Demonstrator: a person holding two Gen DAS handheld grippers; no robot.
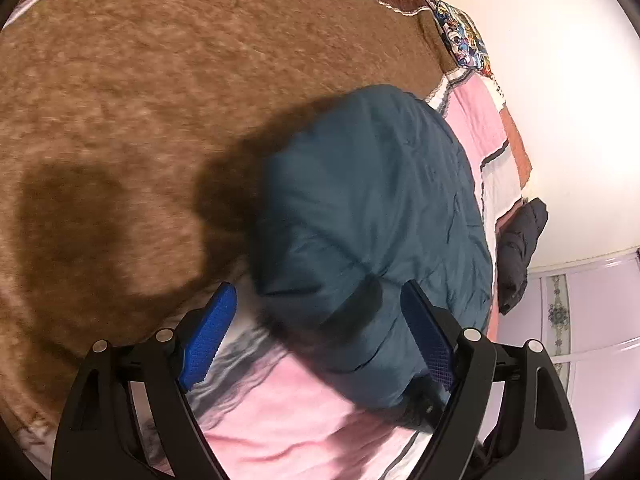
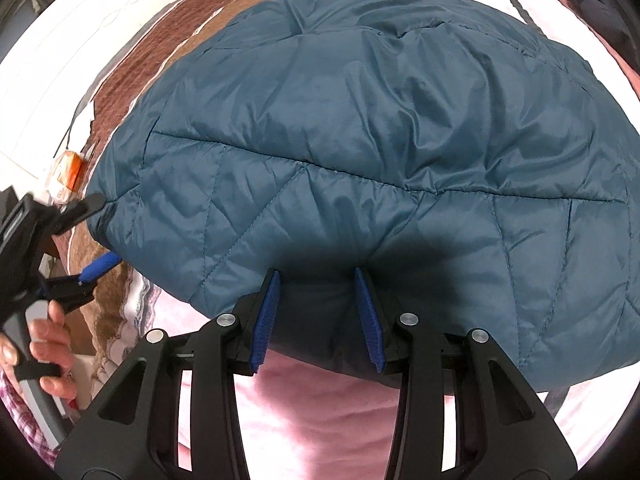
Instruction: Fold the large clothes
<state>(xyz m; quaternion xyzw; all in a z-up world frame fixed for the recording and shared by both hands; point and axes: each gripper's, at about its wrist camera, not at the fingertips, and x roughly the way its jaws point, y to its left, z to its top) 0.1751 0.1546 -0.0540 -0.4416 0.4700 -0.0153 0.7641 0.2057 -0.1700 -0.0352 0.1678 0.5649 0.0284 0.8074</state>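
A teal quilted jacket (image 2: 380, 128) lies folded on the bed and also shows in the left wrist view (image 1: 372, 208). My left gripper (image 1: 320, 300) is open, its blue pads wide apart at the jacket's near left edge; it also shows in the right wrist view (image 2: 102, 232) beside the jacket's left corner. My right gripper (image 2: 316, 276) is open, its blue pads spread at the jacket's near hem, with the fabric edge between them but not pinched.
A brown fleece blanket (image 1: 140, 100) covers the left of the bed. A pink and white quilt (image 2: 320, 400) lies under the jacket. A dark garment (image 1: 520, 248) hangs at the bed's right edge by the white wall (image 1: 560, 80). A patterned pillow (image 1: 464, 36) lies at the far end.
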